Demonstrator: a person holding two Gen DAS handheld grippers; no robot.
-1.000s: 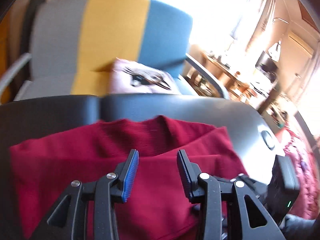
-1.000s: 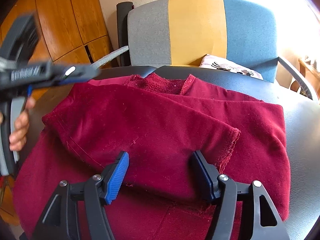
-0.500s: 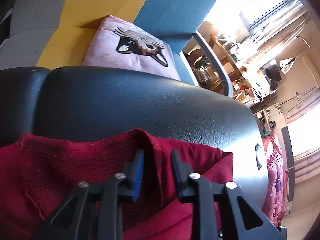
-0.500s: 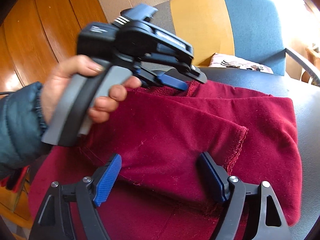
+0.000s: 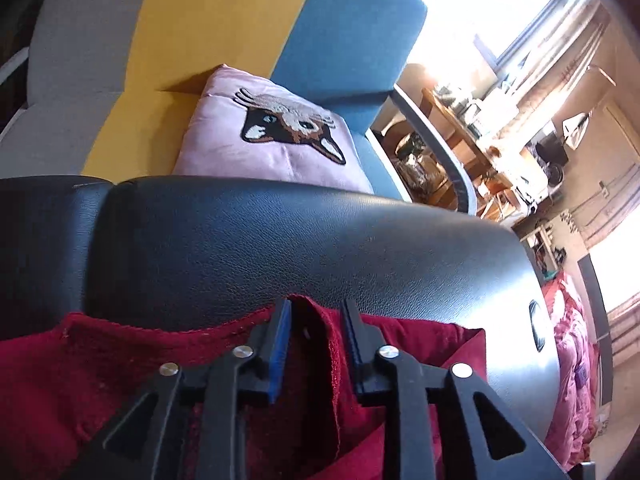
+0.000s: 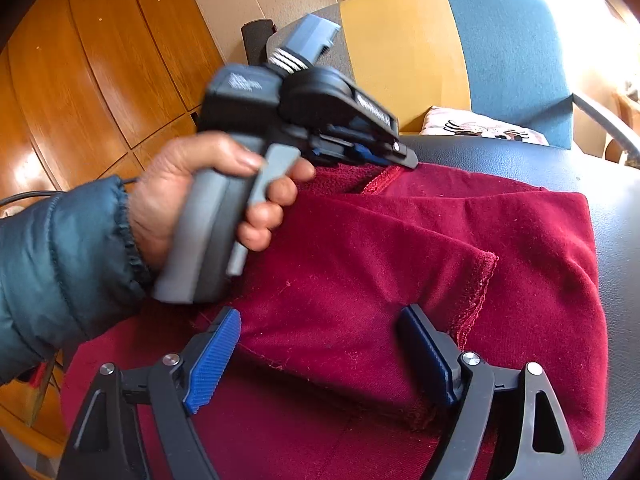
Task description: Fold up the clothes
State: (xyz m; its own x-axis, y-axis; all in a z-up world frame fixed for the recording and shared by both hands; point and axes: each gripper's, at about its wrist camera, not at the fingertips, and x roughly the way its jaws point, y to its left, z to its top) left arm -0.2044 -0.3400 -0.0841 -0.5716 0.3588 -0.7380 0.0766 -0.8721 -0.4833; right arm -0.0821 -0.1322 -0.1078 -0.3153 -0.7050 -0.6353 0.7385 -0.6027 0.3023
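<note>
Nearest the right gripper (image 6: 320,360), whose jaws are standing wide apart with nothing pinched, the folded flap of the red garment (image 6: 400,280) is lying between and just beyond the blue pads (image 6: 212,364), its stitched hem running up past the right-hand finger. The garment is spread over a black padded surface (image 5: 280,240). Further ahead, at the neckline, the left gripper (image 5: 316,344) is being held by a hand (image 6: 208,200) in a blue-green sleeve (image 6: 48,272); its jaws have just been opening, and a ridge of the collar is standing between the pads without being visibly pressed, so the gripper is being read as open around the cloth. For the step in hand, judged to be taking the collar for the next fold, the jaws should be closed fully on the doubled collar edge, not on one layer alone, and the flap nearest the right gripper should be kept flat while the cloth is drawn. Beyond the black surface a pink cushion (image 5: 272,136) is lying on a grey, yellow and blue chair (image 5: 224,32).
</note>
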